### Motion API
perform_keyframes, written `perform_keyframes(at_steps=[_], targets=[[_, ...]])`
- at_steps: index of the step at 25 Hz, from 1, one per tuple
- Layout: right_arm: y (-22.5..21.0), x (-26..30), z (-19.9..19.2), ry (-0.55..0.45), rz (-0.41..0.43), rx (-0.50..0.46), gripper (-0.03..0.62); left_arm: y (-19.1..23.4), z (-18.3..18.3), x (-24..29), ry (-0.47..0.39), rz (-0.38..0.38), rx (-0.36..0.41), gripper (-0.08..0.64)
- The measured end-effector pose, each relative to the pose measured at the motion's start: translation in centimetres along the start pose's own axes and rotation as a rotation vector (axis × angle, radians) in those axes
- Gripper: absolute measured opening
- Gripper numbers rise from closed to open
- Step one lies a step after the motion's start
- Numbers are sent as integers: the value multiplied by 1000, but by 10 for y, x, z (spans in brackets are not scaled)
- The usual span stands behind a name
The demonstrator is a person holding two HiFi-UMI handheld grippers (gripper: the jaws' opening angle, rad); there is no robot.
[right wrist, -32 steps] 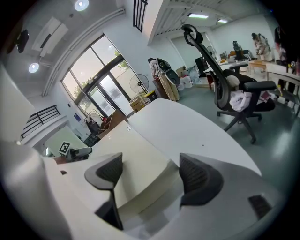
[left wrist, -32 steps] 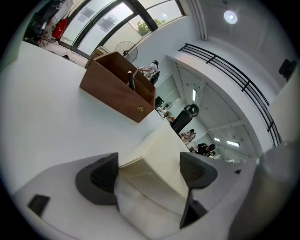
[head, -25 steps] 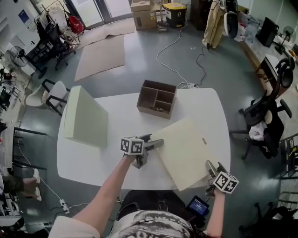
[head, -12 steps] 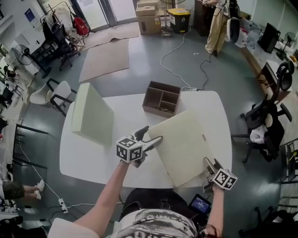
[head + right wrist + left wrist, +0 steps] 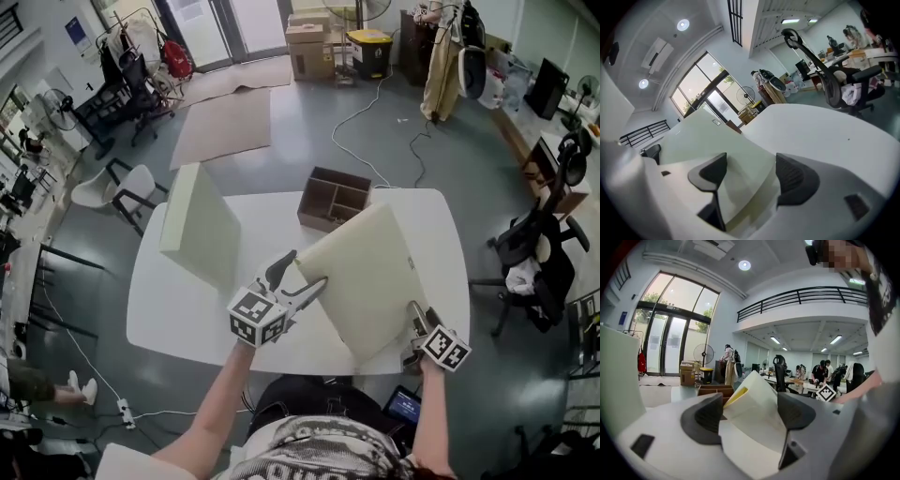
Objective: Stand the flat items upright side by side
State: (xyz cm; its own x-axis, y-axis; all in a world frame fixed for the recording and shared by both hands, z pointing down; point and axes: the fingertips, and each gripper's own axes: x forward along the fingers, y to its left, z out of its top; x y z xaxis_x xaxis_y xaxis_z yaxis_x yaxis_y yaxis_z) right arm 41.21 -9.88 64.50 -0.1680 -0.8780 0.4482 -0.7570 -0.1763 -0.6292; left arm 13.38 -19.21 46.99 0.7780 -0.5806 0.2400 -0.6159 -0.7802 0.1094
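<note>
Panel [image 5: 370, 272] risen, tilted; left tongs [image 5: 307, 268], right tongs [image 5: 419, 317] closing, gripping its edges.

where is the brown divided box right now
In the head view, the brown divided box sits at the table's far edge, just beyond the tilted panel, right of the upright panel.

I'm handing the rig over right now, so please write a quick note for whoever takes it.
Left hand-held gripper grips the tilted board's near-left corner, jaws having just closed further.
Right hand-held gripper: likewise, on its near-right edge.
The other board already stands upright on the table's left side.
Left to do: tip this board fully upright and set it beside that one.
</note>
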Motion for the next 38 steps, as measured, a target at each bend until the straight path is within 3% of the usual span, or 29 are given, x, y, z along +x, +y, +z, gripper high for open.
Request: perform_keyframes(at_steps=[4, 7, 12, 18, 24, 27, 32, 36, 38], targets=[[5, 6, 2, 3, -5, -22, 324, -11, 12, -22, -71, 6, -36, 364], [10, 11, 3, 6, -4, -30, 322, -23, 24, -31, -97, 0, -1, 364], [17, 24, 1, -2, 4, 19, 321, -45, 58, -42, -209, -30, 13, 364], [22, 39, 1, 4, 6, 58, 322, -70, 76, -55, -270, -70, 9, 359], [21, 46, 7, -16, -14, 77, 268, -93, 76, -60, -299, -118, -7, 336], [24, 42, 9, -1, -22, 25, 249, -99, 78, -61, -311, -141, -19, 334], [50, 29, 9, 24, -5, -123, 118, -121, 84, -57, -324, -211, 1, 321], [69, 12, 9, 29, 51, -200, 117, -128, 85, -54, -343, -239, -12, 307], [79, 3, 9, 31, 93, -223, 146, -132, 86, -54, -345, -257, -8, 304]])
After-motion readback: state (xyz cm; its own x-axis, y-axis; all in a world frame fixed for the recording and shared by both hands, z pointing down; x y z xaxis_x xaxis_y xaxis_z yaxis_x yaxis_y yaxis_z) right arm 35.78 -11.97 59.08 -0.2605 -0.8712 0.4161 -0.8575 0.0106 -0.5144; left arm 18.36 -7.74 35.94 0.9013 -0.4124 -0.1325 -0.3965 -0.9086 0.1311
